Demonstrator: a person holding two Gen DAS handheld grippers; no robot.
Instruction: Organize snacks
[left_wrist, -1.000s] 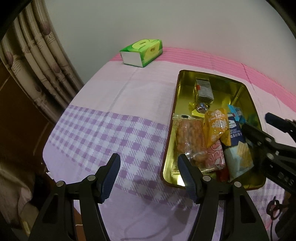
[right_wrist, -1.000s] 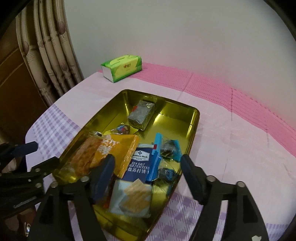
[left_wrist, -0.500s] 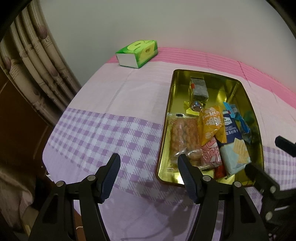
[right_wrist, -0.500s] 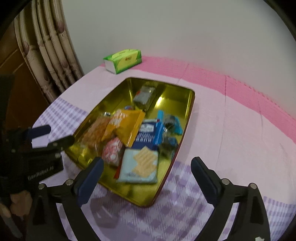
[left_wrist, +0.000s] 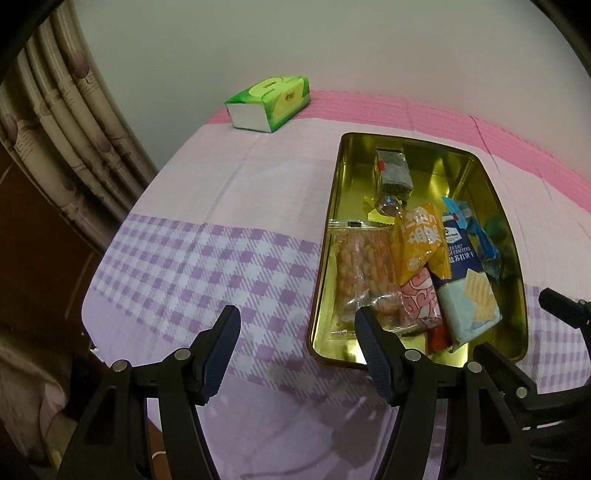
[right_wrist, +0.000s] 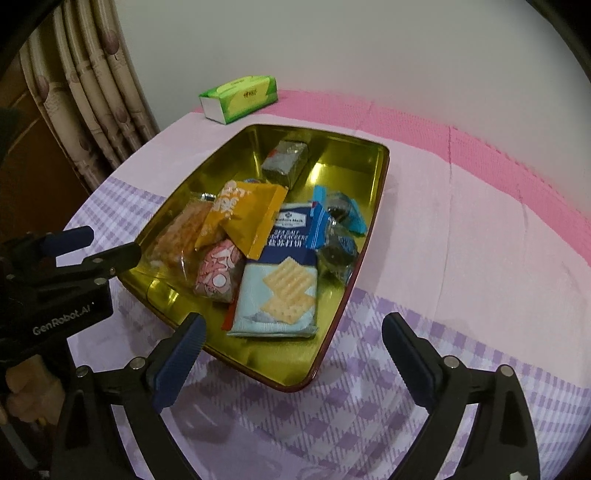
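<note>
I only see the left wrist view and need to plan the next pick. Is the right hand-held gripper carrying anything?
Observer: No. The right hand-held gripper is wide open and empty, poised over the near end of the gold rectangular metal tin.
Operator: Which snack lies closest to its fingers?
Observer: The pale blue cracker packet, lying flat just beyond them.
Operator: What is holding my left hand-held gripper?
Observer: A person's hand wraps its handle below the left hand-held gripper.
</note>
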